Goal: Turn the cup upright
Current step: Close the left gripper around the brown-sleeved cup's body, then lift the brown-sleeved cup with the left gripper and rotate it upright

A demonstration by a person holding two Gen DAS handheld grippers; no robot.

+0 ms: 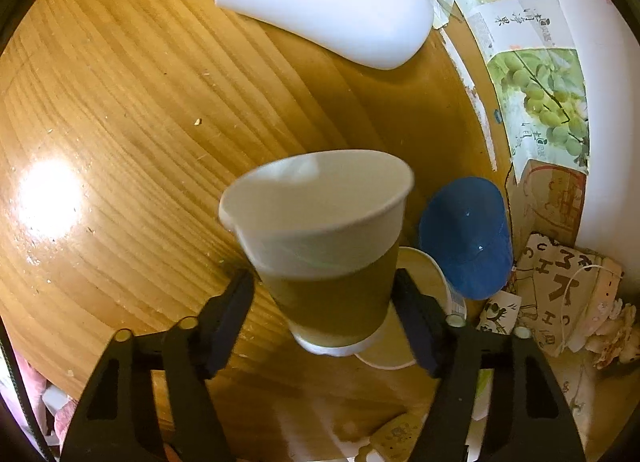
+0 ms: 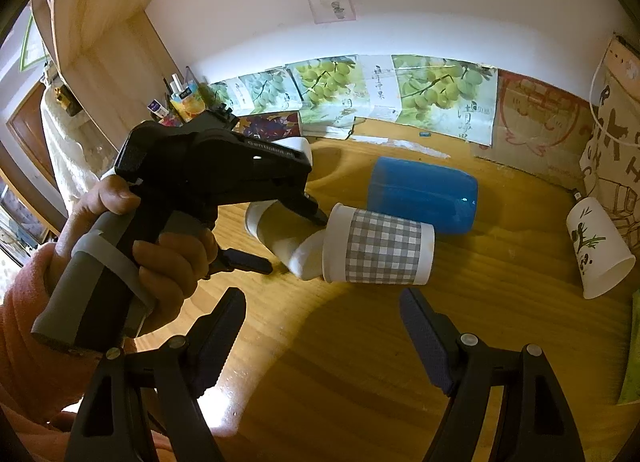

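A white paper cup with a brown sleeve (image 1: 326,258) is between the fingers of my left gripper (image 1: 325,282), its mouth facing away from the camera and its base toward it. The fingers stand beside the sleeve with narrow gaps showing, and the cup looks blurred. In the right wrist view the same cup (image 2: 280,238) lies tilted on the wooden table under the left gripper (image 2: 294,240), held by a hand. My right gripper (image 2: 322,334) is open and empty above the table's near side.
A grey-checked paper cup (image 2: 380,248) and a blue cup (image 2: 424,193) lie on their sides beside the held cup. A panda-print cup (image 2: 598,252) lies at right. A white cup (image 1: 328,1) lies farther back. Grape posters and cardboard line the wall.
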